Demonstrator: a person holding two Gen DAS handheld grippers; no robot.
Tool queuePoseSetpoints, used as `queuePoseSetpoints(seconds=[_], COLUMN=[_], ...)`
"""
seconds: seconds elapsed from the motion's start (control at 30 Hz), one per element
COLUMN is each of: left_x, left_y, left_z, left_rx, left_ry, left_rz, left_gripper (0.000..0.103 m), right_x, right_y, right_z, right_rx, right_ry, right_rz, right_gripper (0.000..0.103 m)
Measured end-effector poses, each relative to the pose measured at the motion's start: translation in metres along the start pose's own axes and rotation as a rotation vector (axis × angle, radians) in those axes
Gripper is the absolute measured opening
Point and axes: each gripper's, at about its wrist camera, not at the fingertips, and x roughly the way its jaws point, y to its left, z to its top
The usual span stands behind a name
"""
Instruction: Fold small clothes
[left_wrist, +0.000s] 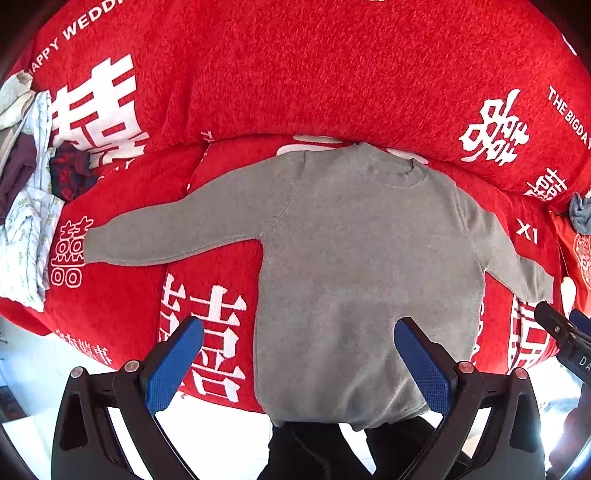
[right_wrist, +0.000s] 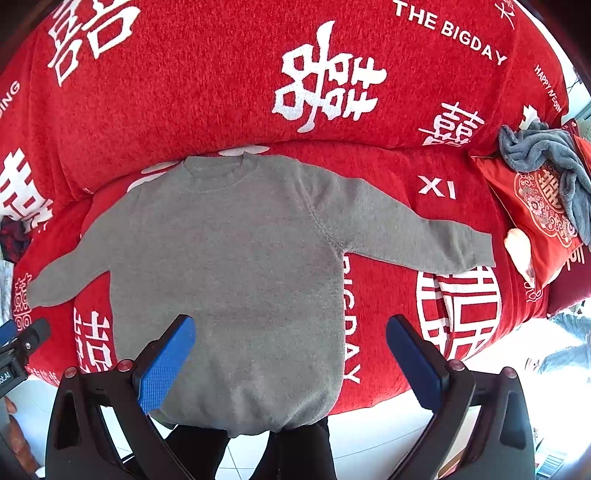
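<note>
A small grey sweater (left_wrist: 362, 251) lies flat on the red sofa seat (left_wrist: 122, 291), neck toward the backrest, both sleeves spread out, hem hanging over the front edge. It also shows in the right wrist view (right_wrist: 229, 266). My left gripper (left_wrist: 299, 328) is open and empty, above the lower left part of the sweater. My right gripper (right_wrist: 291, 328) is open and empty, above the lower right part. Each gripper's tip shows at the edge of the other's view: the right gripper (left_wrist: 561, 325), the left gripper (right_wrist: 26, 339).
A pile of other clothes (left_wrist: 26, 192) lies at the sofa's left end. A red cushion (right_wrist: 535, 206) with a grey towel (right_wrist: 546, 155) on it sits at the right end. The red backrest (right_wrist: 221, 85) rises behind. White floor (right_wrist: 369, 435) lies below the seat edge.
</note>
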Motion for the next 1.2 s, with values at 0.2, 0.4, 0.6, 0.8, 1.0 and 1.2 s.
queuePoseSetpoints(seconds=[0.2,0.4,0.6,0.8,1.0,1.2], left_x=[0.007,0.011,0.014,0.021,0.027,0.035], left_y=[0.006,0.011,0.014,0.023,0.032,0.043], left_z=[-0.004,-0.005,-0.005,-0.005,-0.003,-0.001], left_rx=[-0.004,-0.014,-0.019,-0.044,-0.067,-0.091], left_ry=[0.016,0.025,0.028,0.047,0.056,0.069], left_rz=[0.008,0.01,0.008,-0.001,-0.007,-0.021], left_gripper=[0.103,0.103,0.103,0.103,0.103,0.103], right_x=[0.0,0.0,0.0,0.004,0.007,0.009], right_y=[0.006,0.014,0.017,0.02,0.027,0.036], right_z=[0.004,0.007,0.009,0.009,0.01,0.014], right_rx=[-0.025,-0.05,-0.068,-0.071,-0.101,-0.123], right_ry=[-0.009,-0.009,-0.013,0.008,0.019,0.029], right_rz=[-0.013,-0.005,-0.001,0.008,0.006,0.004], right_gripper=[0.103,0.103,0.103,0.103,0.103,0.103])
